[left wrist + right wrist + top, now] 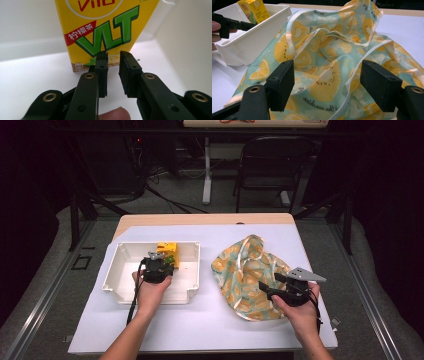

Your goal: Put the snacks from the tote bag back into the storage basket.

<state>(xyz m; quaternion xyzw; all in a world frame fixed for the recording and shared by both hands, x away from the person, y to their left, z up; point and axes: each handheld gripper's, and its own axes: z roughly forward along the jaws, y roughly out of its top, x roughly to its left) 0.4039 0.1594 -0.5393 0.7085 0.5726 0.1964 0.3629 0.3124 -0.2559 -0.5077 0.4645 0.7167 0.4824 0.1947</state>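
High view overlooks table (210,330) (2 close tong-cams).

The carton's (105,32) top and its round logo are cut off by the left gripper view's upper edge. In the high view the left gripper (159,265) hides most of the carton. The bag's (332,65) near edge runs off the right gripper view's bottom.

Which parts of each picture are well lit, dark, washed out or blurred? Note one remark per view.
High view: the white table is brightly lit, the room around it nearly black. Left gripper view: the white bin is washed out, the yellow carton crisp, the fingertip at the bottom edge blurred. Right gripper view: the fruit-print bag is evenly lit, its nearest folds slightly soft.
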